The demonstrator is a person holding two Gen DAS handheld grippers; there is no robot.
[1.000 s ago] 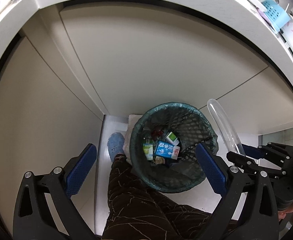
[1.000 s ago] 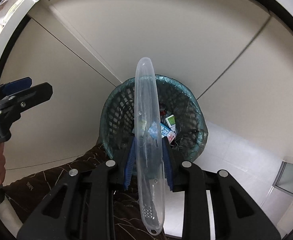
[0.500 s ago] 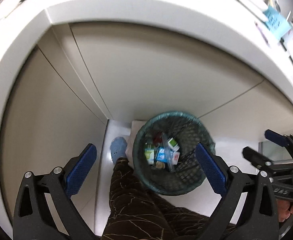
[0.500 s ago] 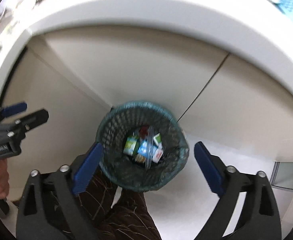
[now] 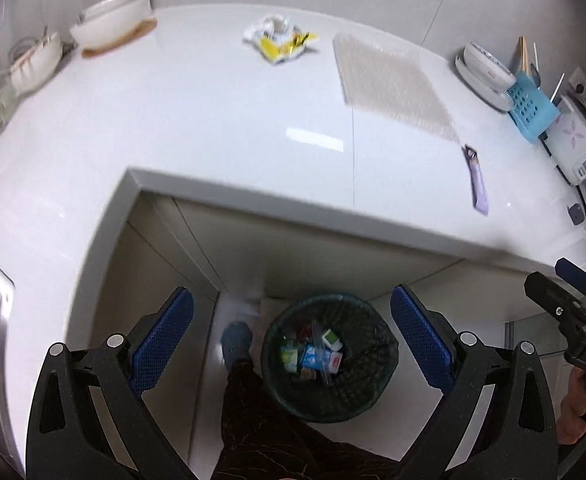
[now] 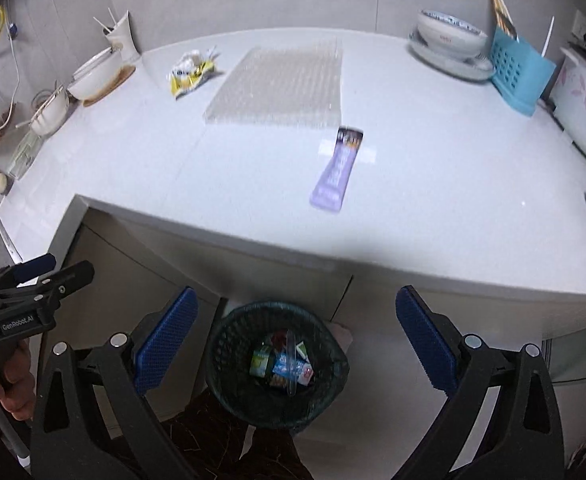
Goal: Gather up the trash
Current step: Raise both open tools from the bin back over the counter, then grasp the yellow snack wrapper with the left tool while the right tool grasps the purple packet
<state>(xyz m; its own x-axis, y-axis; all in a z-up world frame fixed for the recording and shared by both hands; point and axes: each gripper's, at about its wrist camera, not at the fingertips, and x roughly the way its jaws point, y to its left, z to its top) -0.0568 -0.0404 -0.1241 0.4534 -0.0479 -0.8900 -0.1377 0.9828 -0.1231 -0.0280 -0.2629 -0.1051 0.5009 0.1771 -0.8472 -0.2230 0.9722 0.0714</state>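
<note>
On the white counter [image 6: 433, 184] three pieces of trash remain: a purple wrapper [image 6: 337, 170] lying flat near the front edge, a crumpled yellow-and-white packet [image 6: 191, 70] further back beside a bowl [image 6: 95, 74], and a clear sheet of bubble wrap [image 6: 281, 86] spread between them. Below, on the floor, the mesh bin [image 6: 229, 384] already holds small cartons and a clear plastic piece. The right gripper [image 6: 295, 350] hangs above the bin with its jaws opening to their widest and nothing between them; the left gripper [image 5: 291, 344] is likewise spread wide and empty. All three leftovers look very light and soft. The purple wrapper seems glossy and thin, so it would likely slide on the smooth top; pinching it across its narrow width near one end, with one finger slipped under the edge, should work best. The crumpled packet offers raised folds to nip easily. The bubble wrap is floppy and broad, so a corner or bunched edge is the sensible hold.
</note>
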